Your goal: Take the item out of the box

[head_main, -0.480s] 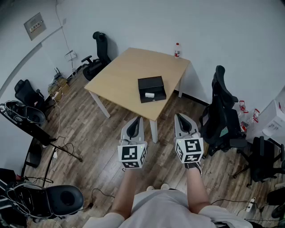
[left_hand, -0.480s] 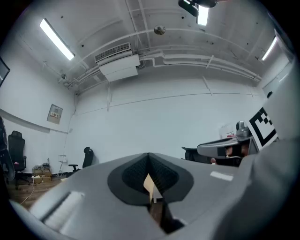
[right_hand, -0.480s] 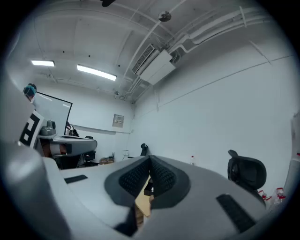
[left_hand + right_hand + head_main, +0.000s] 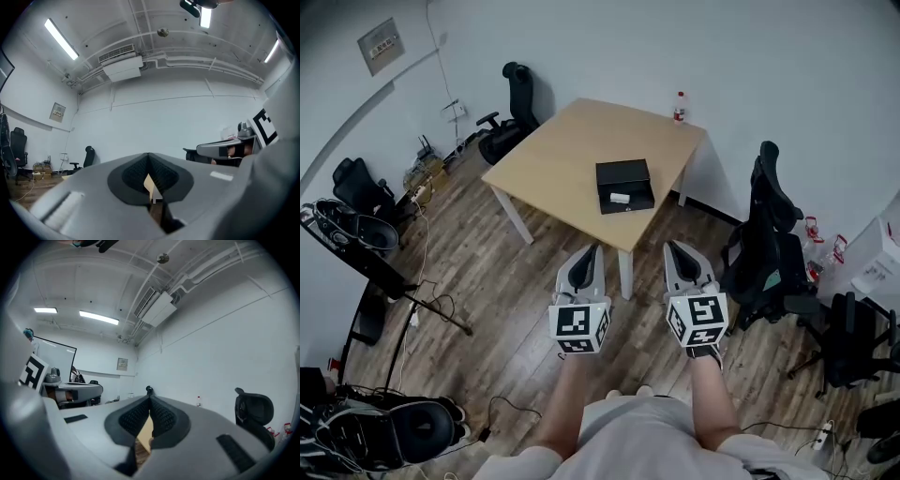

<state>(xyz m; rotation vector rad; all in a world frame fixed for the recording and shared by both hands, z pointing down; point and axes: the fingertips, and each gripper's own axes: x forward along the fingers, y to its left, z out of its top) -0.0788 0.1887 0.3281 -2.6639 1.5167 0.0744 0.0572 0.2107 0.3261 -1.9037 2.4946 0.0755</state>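
Barely anything shifts since the earlier frame: the head view slides a touch, so the table point(image 4: 562, 150) and the black box point(image 4: 624, 185) sit slightly further right in view, while both grippers hold the same station out front. The box lies flat near the table's near corner, well ahead of the tools. A small pale patch point(image 4: 619, 198) shows on its near part; whether that is the item itself or a label, I can't tell from here.

Left gripper point(image 4: 592, 251), jaws pressed together, nothing between them, just a sliver of tabletop showing through the slit. Right gripper point(image 4: 673, 247), same story: closed tight and empty, pointing level at the table edge.

So we're at the very start, as I read it: the approach, with no contact yet and the box untouched. Next up, the person needs to close the gap to the table, bring both tools over the box and spread the jaws. One gripper probably steadies or lifts the lid; the other goes in for the item.
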